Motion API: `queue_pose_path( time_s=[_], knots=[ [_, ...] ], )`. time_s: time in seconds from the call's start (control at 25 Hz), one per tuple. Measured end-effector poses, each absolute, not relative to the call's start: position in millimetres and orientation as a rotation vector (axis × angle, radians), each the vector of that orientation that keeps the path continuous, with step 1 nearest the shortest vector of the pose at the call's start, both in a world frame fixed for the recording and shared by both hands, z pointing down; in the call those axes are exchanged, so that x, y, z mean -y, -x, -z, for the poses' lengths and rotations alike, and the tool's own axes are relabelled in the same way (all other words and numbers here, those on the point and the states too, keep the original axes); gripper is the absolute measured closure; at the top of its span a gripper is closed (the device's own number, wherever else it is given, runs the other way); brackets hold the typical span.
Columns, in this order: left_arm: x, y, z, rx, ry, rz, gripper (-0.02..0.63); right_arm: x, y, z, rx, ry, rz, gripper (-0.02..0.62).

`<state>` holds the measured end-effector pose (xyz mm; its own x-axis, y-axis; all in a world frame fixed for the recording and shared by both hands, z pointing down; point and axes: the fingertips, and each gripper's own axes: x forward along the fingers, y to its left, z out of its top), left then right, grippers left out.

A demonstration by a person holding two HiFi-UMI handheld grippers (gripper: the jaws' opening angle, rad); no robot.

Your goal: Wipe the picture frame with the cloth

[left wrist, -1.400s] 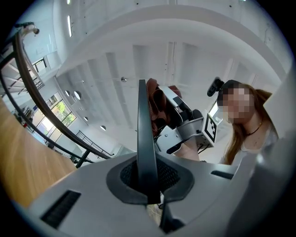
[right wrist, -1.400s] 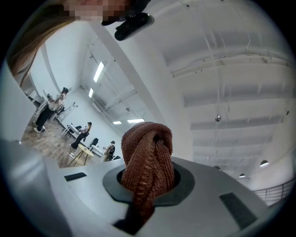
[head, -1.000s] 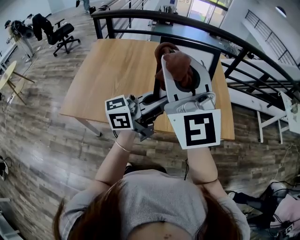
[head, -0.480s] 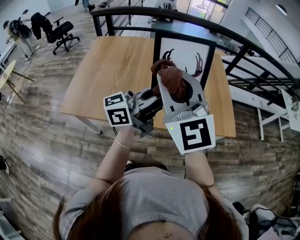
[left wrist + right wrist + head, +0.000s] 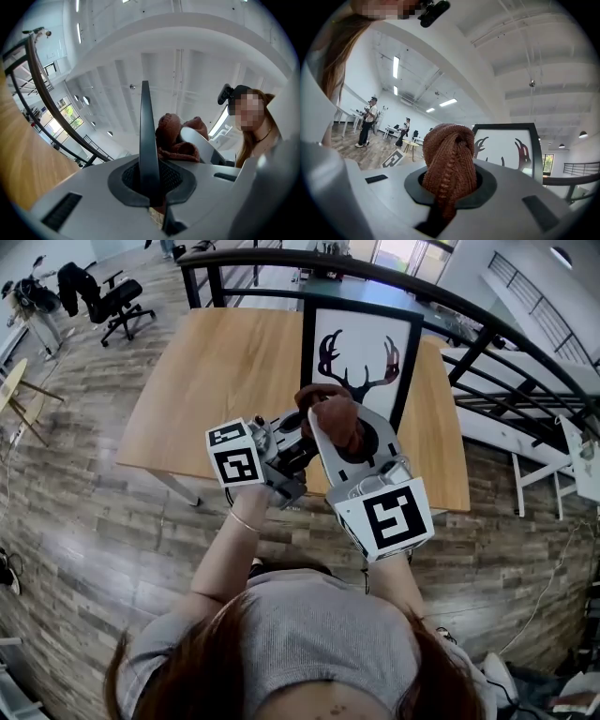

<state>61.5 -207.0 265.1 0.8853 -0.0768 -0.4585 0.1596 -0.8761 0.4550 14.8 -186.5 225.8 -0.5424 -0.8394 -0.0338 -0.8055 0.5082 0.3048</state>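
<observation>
Ribbed knitted cloth (image 5: 449, 161); matt wooden table (image 5: 225, 381); smooth black-edged picture frame (image 5: 361, 357).

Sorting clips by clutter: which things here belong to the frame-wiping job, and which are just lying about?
Job:
- black-framed antler picture
- brown knitted cloth, clamped in the right gripper
- light wooden table it stands on

Just about:
- black office chair
- black curved metal railing
- left gripper, shut and empty

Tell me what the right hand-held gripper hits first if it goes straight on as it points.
Probably the black-framed antler picture standing on the wooden table, near its left edge. The bunched brown knitted cloth in the right hand-held gripper would touch first. Depth is unclear.
</observation>
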Motion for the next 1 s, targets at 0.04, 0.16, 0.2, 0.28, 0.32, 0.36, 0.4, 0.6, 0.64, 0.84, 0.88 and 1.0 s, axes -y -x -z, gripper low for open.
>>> queue_pose_path(
  time_s=[0.04, 0.16, 0.2, 0.28, 0.32, 0.36, 0.4, 0.6, 0.64, 0.84, 0.88, 1.0],
  knots=[
    [207, -62, -264, -0.06, -2.556, 0.655, 0.583, 184, -14, -227, 2.631, -1.43, 0.425, 0.549],
    [208, -62, -264, -0.057, -2.553, 0.666, 0.583, 177, -14, -231, 2.65, -1.41, 0.401, 0.549],
    [208, -62, -264, -0.057, -2.552, 0.67, 0.583, 175, -14, -233, 2.664, -1.402, 0.393, 0.549],
    [209, -63, -265, -0.056, -2.551, 0.672, 0.583, 172, -15, -236, 2.69, -1.39, 0.367, 0.549],
    [209, -63, -265, -0.054, -2.552, 0.669, 0.583, 171, -16, -238, 2.699, -1.385, 0.352, 0.549],
    [210, -63, -266, -0.051, -2.553, 0.665, 0.583, 170, -17, -240, 2.705, -1.381, 0.339, 0.549],
    [210, -64, -267, -0.046, -2.554, 0.661, 0.583, 169, -18, -241, 2.71, -1.375, 0.328, 0.549],
    [211, -64, -268, -0.025, -2.523, 0.691, 0.583, 160, -24, -251, 2.72, -1.317, 0.271, 0.549],
    [212, -65, -268, -0.025, -2.508, 0.707, 0.583, 158, -26, -255, 2.722, -1.298, 0.255, 0.549],
    [216, -69, -270, 0.003, -2.466, 0.753, 0.583, 153, -38, -272, 2.718, -1.214, 0.189, 0.549],
    [217, -70, -272, 0.017, -2.474, 0.747, 0.583, 153, -40, -276, 2.716, -1.201, 0.179, 0.549],
    [220, -71, -275, 0.042, -2.486, 0.735, 0.583, 153, -42, -286, 2.705, -1.15, 0.144, 0.549]
  ],
)
